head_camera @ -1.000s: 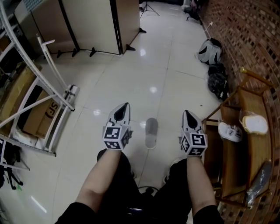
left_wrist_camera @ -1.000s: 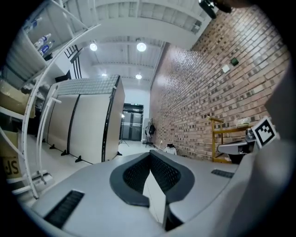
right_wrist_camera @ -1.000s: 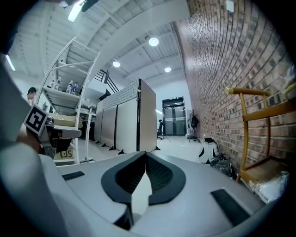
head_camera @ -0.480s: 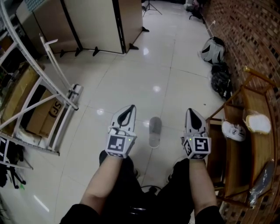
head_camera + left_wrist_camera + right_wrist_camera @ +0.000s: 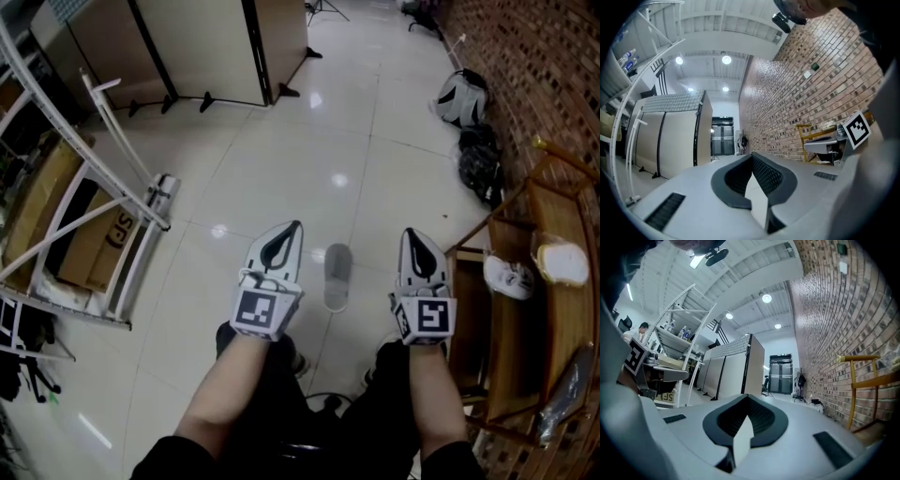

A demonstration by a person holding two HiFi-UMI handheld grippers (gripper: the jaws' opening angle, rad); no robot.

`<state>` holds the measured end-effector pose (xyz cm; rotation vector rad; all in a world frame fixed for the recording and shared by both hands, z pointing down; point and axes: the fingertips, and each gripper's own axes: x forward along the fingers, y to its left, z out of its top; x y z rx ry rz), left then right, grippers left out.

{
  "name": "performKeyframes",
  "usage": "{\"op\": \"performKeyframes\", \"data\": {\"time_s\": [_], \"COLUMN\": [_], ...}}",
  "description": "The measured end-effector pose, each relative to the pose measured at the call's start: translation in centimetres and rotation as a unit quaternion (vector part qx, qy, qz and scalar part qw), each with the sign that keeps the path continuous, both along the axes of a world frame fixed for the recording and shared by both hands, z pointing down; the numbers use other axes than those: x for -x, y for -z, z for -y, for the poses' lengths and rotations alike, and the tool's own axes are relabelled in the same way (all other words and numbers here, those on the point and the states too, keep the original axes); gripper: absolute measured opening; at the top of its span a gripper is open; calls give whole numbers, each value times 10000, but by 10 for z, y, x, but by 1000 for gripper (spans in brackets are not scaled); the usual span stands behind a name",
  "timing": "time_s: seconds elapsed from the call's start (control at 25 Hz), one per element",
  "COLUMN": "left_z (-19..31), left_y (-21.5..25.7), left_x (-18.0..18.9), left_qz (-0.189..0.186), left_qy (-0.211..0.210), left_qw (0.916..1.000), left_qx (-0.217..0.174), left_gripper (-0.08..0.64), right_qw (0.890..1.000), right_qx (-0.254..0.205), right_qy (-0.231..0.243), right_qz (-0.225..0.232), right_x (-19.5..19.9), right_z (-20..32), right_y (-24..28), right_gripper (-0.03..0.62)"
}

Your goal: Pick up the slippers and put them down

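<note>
Glossy pale floor [image 5: 375,178] runs ahead of us, with a brick wall [image 5: 544,56] along its right edge and beige partition panels [image 5: 206,47] at the far left. On the floor, a grey slipper [image 5: 336,277] lies flat. From the head view we see it between our two claws, and neither one touches it. Our left claw [image 5: 293,228] is fully closed with nothing in it, and our right claw [image 5: 411,234] is closed and empty as well. Both are held level and point away from us. By the wall stands a wooden rack [image 5: 553,211] with a white shoe-like thing [image 5: 509,277] on its shelf. Two bags [image 5: 473,131] sit further along the wall, and a white metal frame [image 5: 112,141] leans at the floor's left edge.
</note>
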<state>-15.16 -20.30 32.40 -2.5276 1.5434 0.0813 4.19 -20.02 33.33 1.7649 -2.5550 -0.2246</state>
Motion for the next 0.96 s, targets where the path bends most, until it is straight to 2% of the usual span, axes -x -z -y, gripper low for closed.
{"op": "performKeyframes", "data": {"time_s": [0.16, 0.32, 0.96], "left_z": [3, 0, 2], "left_y": [0, 2, -4], "left_x": [1, -1, -4], "left_qz": [-142, -37, -47], "left_qy": [88, 48, 30], "left_qw": [9999, 10000, 10000], "left_qx": [30, -14, 80], "left_gripper": [5, 5, 5], "right_qw": [10000, 9999, 9999], "right_qx": [53, 94, 110], "right_qy": [-18, -70, -49], "right_qz": [24, 76, 74], "right_x": [-1, 2, -2], "right_z": [3, 3, 5], "right_y": [-4, -3, -6], "right_gripper": [0, 0, 0]}}
